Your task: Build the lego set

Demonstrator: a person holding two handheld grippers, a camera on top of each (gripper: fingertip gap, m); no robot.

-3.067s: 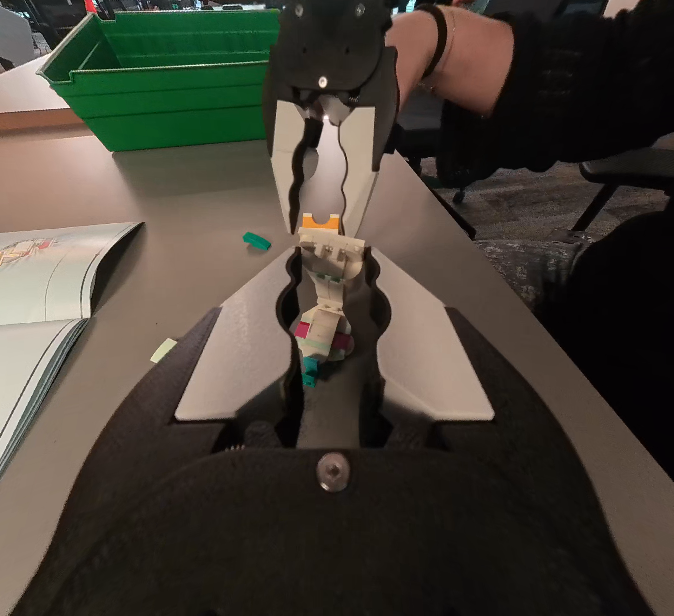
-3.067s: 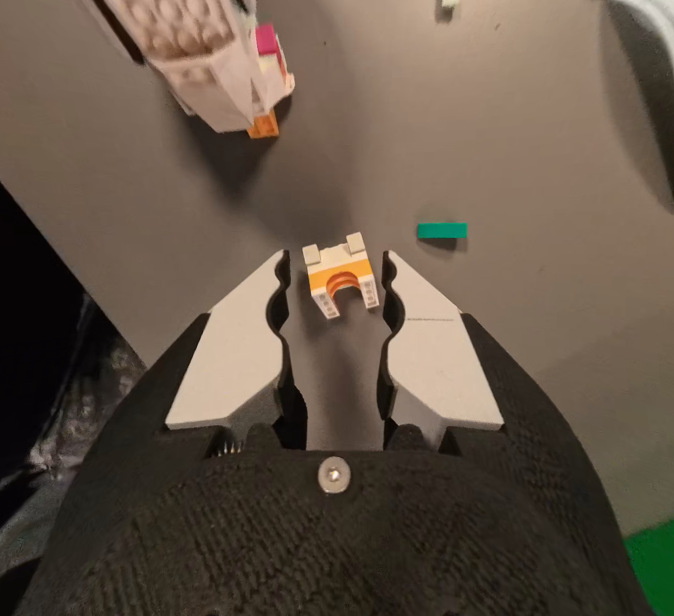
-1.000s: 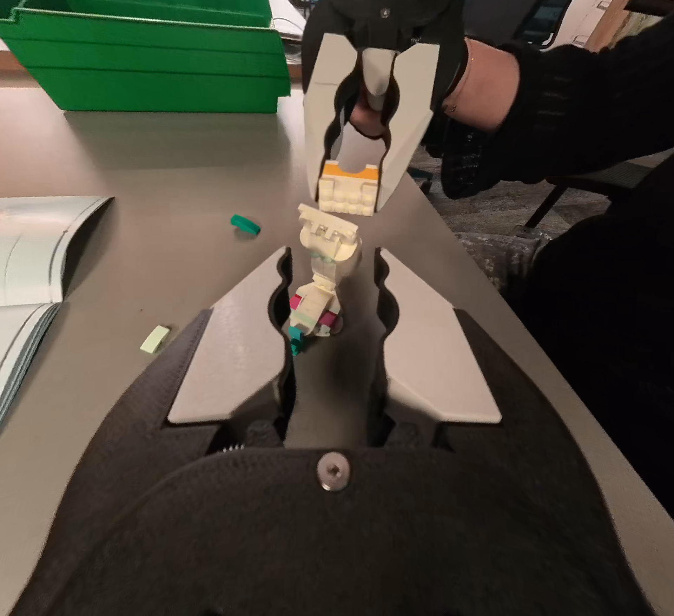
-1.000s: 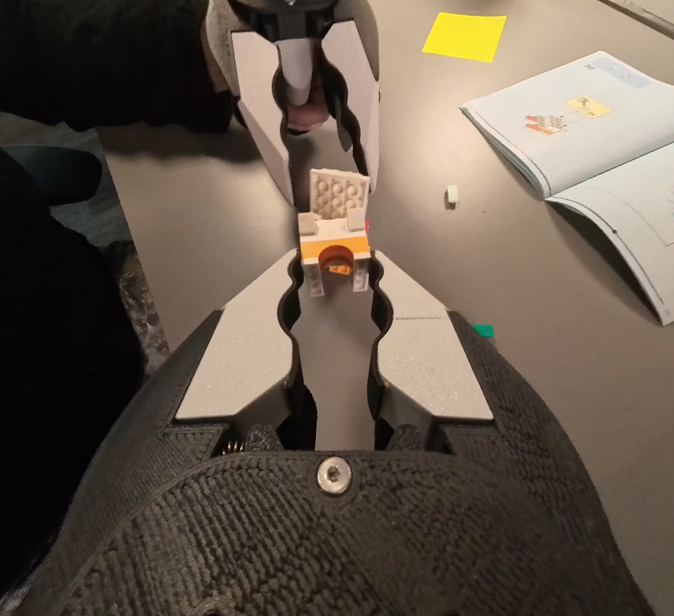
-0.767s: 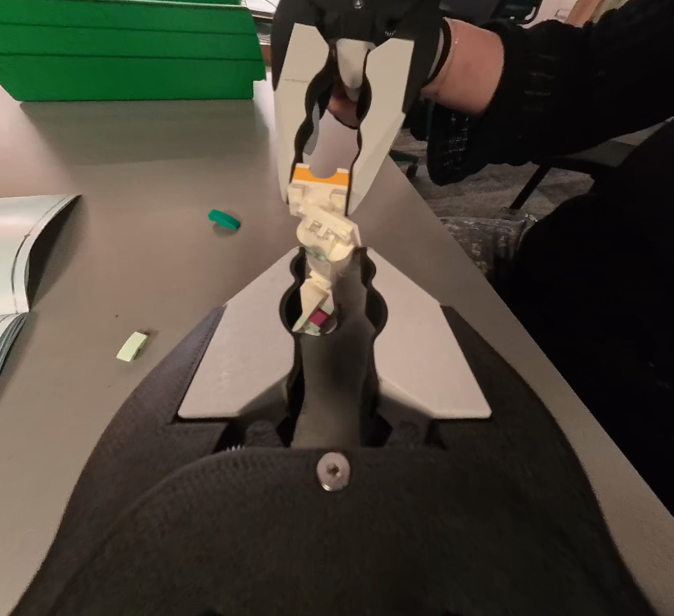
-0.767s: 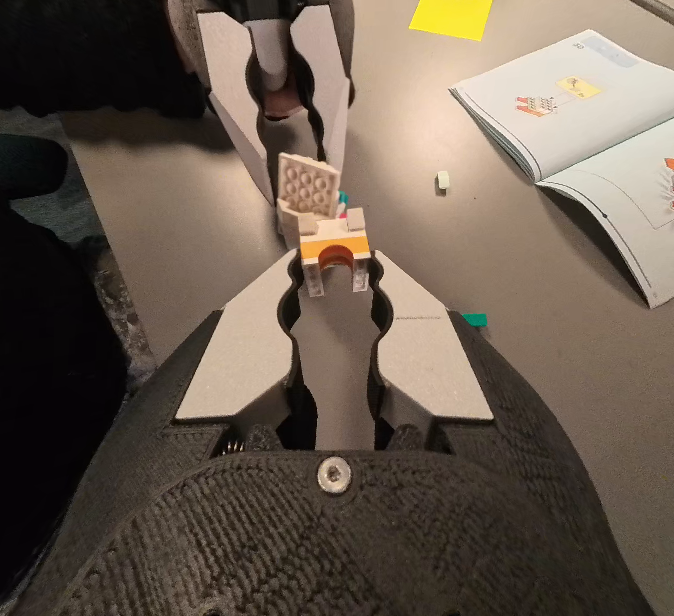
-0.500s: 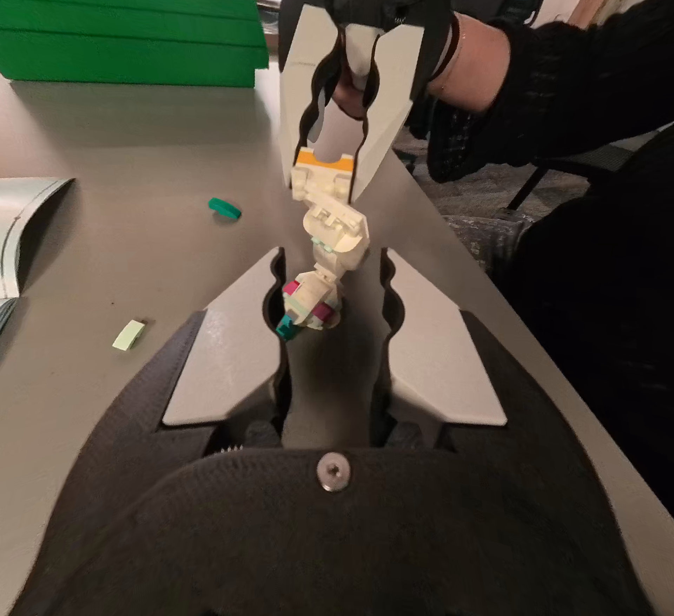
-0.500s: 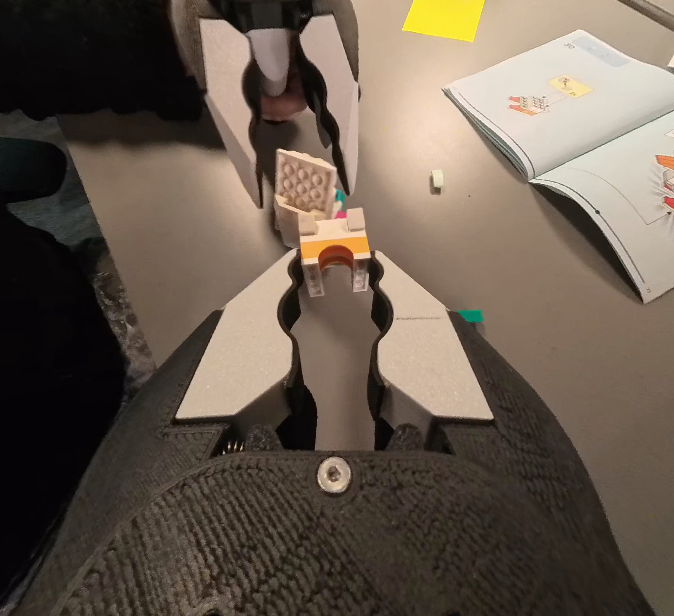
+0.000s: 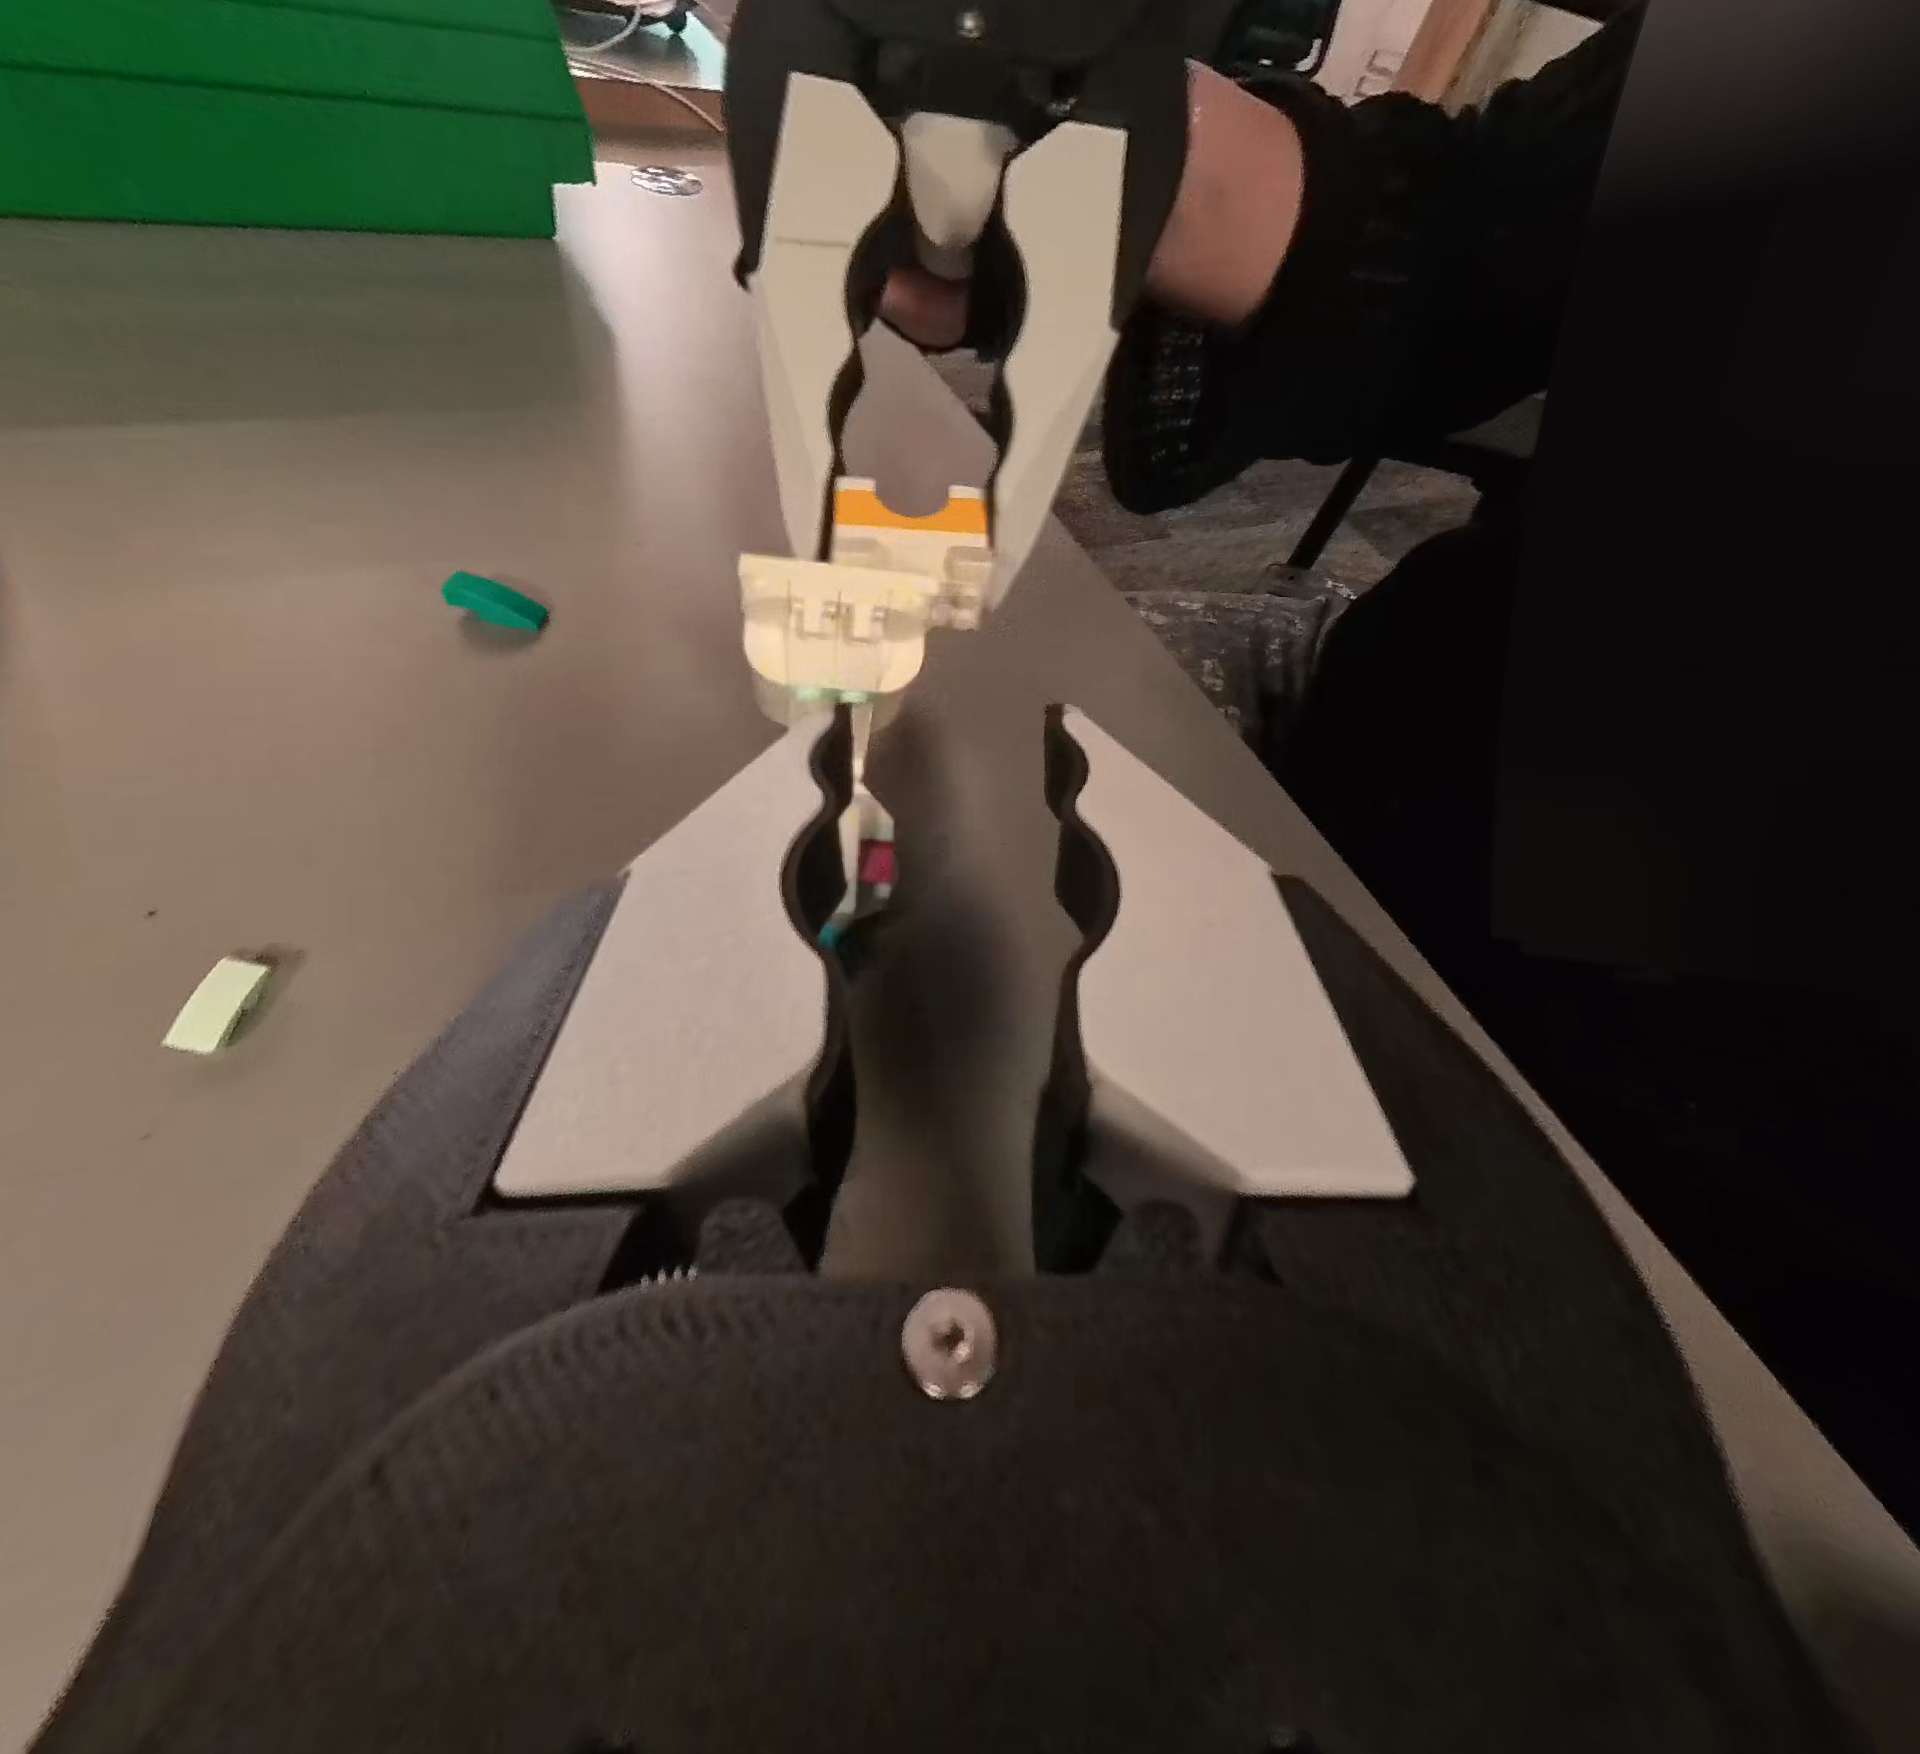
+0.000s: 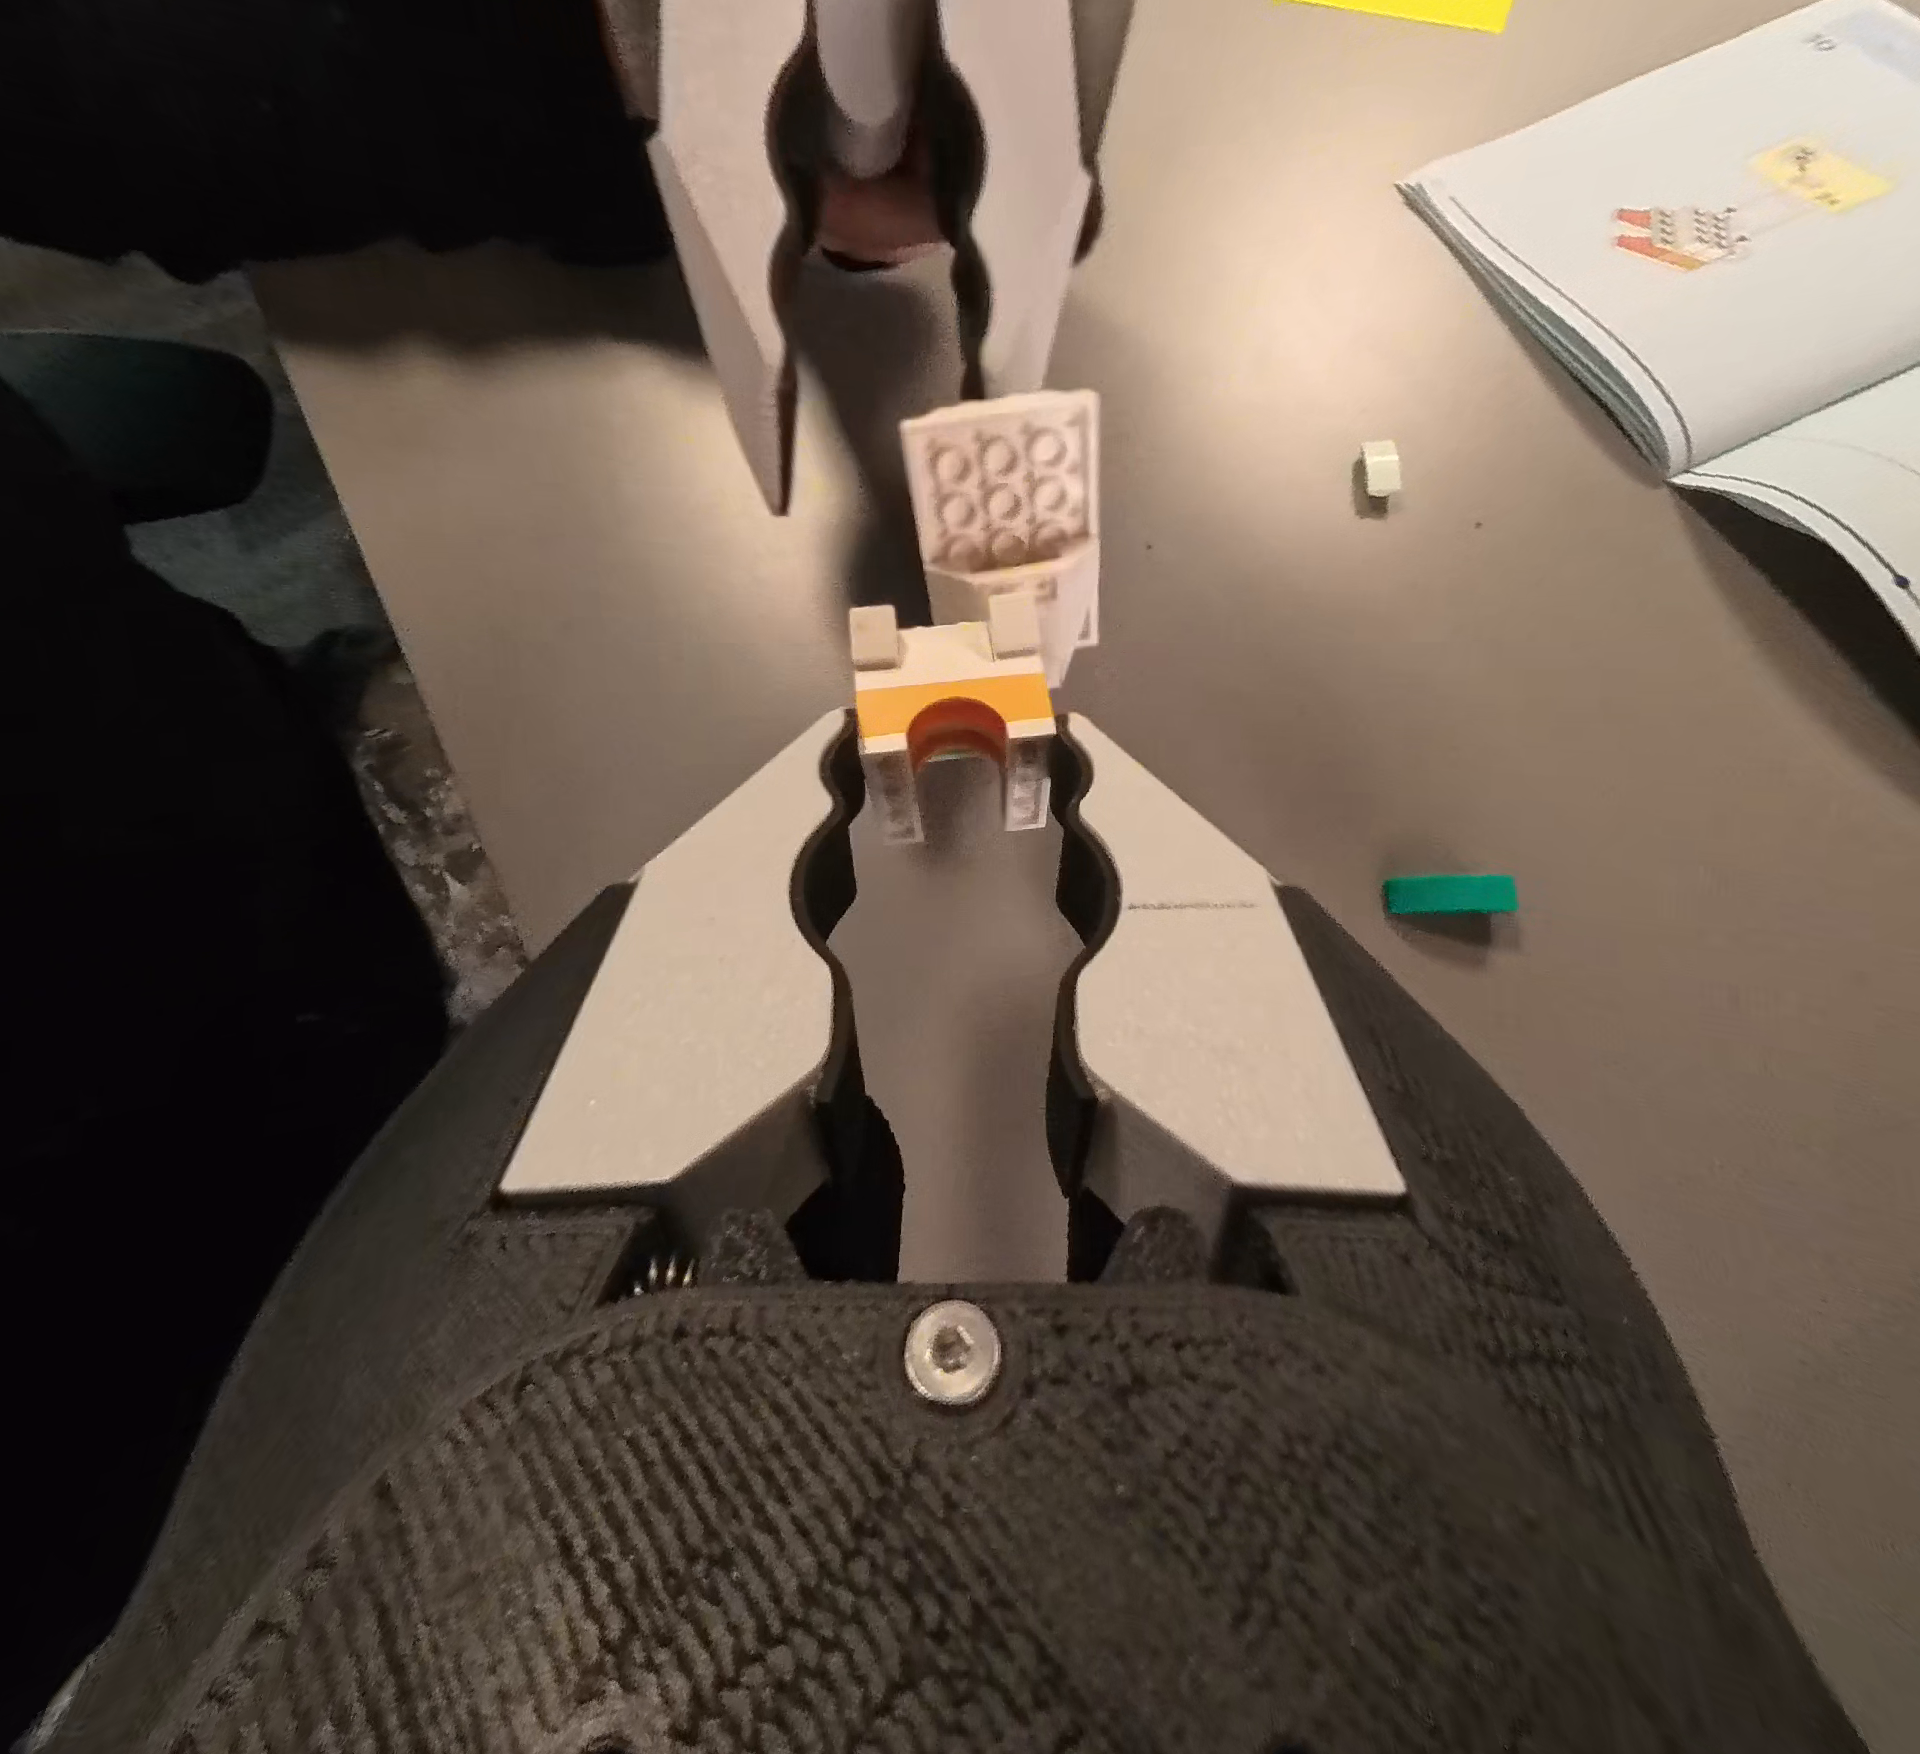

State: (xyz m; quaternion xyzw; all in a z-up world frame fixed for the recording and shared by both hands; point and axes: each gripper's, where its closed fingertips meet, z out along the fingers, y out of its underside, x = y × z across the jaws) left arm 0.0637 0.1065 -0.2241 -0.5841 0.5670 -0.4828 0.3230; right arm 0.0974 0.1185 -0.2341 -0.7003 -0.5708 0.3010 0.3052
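R gripper (image 10: 958,748) grips arch piece (image 10: 951,728), maybe touching build (image 10: 1003,499).

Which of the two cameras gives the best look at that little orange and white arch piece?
The right wrist view: the orange and white arch piece sits close, sharp, arch opening facing the camera, pinched in the right tongs. The left wrist view shows it farther off, only its back.
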